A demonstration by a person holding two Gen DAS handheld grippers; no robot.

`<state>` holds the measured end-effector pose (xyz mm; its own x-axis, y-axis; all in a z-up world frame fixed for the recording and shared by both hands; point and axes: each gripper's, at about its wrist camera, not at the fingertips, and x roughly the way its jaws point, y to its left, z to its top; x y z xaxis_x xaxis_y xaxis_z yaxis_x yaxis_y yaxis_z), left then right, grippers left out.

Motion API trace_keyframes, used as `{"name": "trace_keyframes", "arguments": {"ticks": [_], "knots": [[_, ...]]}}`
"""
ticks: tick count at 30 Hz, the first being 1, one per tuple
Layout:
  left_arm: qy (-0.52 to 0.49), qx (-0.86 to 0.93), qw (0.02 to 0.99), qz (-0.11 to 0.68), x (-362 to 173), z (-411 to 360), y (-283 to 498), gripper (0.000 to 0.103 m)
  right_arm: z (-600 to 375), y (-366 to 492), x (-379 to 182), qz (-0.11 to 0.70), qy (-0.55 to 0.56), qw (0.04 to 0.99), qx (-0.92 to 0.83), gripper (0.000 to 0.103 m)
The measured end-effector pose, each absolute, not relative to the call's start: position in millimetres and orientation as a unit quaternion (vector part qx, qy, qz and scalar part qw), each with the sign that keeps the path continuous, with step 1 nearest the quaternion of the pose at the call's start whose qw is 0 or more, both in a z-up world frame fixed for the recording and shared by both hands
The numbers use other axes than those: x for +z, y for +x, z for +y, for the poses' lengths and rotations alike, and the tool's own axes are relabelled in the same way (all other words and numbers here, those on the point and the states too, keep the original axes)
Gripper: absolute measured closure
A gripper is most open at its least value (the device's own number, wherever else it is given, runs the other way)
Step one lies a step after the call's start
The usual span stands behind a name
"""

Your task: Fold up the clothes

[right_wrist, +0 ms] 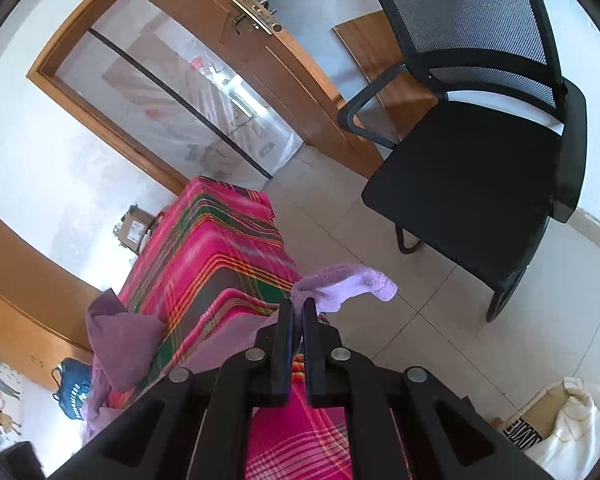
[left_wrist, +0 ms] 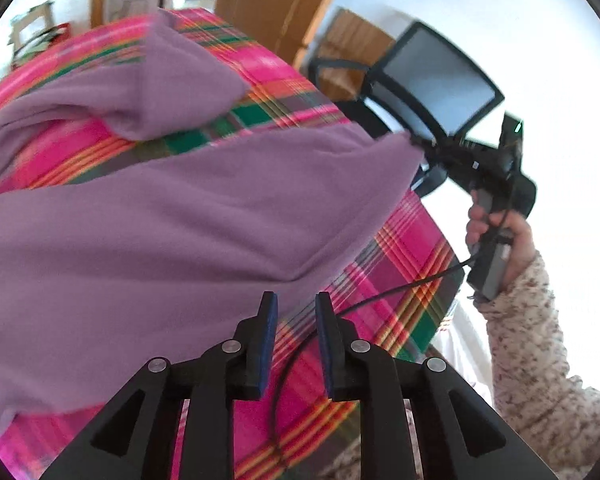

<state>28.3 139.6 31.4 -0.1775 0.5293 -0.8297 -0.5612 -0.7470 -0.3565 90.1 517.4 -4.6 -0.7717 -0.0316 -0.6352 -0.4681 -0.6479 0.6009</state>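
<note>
A purple garment [left_wrist: 172,216] lies spread over a table covered with a pink plaid cloth [left_wrist: 412,248]. My left gripper [left_wrist: 296,304] hovers over the garment's near edge with its jaws apart and nothing between them. In the left wrist view my right gripper [left_wrist: 414,142] is shut on the garment's far right corner, held up by a hand [left_wrist: 496,232] in a speckled sleeve. In the right wrist view my right gripper [right_wrist: 298,308] pinches that purple corner [right_wrist: 348,280], which sticks out past the fingertips. More purple fabric [right_wrist: 116,340] hangs off the table's left side.
A black mesh office chair [right_wrist: 480,152] stands on the tiled floor right of the table. A wooden door [right_wrist: 260,40] with a glass panel is behind. A cardboard box [right_wrist: 134,230] sits by the wall. A white bag [right_wrist: 572,432] lies at the lower right.
</note>
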Motion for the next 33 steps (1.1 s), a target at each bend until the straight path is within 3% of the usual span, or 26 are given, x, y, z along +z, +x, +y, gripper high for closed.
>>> {"name": "trace_keyframes", "arguments": {"ticks": [7,13,14,15,17,28,33], "knots": [[-0.48,0.843,0.226,-0.093,71,-12,49,0.081,514,88,-1,0.389,-0.319,0.135,0.853,0.099],[-0.445,0.862,0.051,-0.235,62,-152,65,0.079,508,88,3,0.385,-0.316,0.134,0.857,0.099],[-0.44,0.859,0.015,-0.262,58,-171,67,0.073,508,89,3,0.384,-0.316,0.134,0.857,0.099],[-0.435,0.856,-0.024,-0.279,54,-190,69,0.061,507,89,3,0.384,-0.316,0.135,0.857,0.099],[-0.424,0.849,-0.083,-0.306,46,-220,73,0.06,507,91,4,0.384,-0.316,0.135,0.857,0.099],[-0.444,0.77,-0.158,-0.429,-11,-288,77,0.058,516,95,-7,0.392,-0.328,0.146,0.847,0.099],[-0.448,0.764,-0.149,-0.439,-18,-293,69,0.058,513,89,-7,0.385,-0.332,0.147,0.848,0.099]]}}
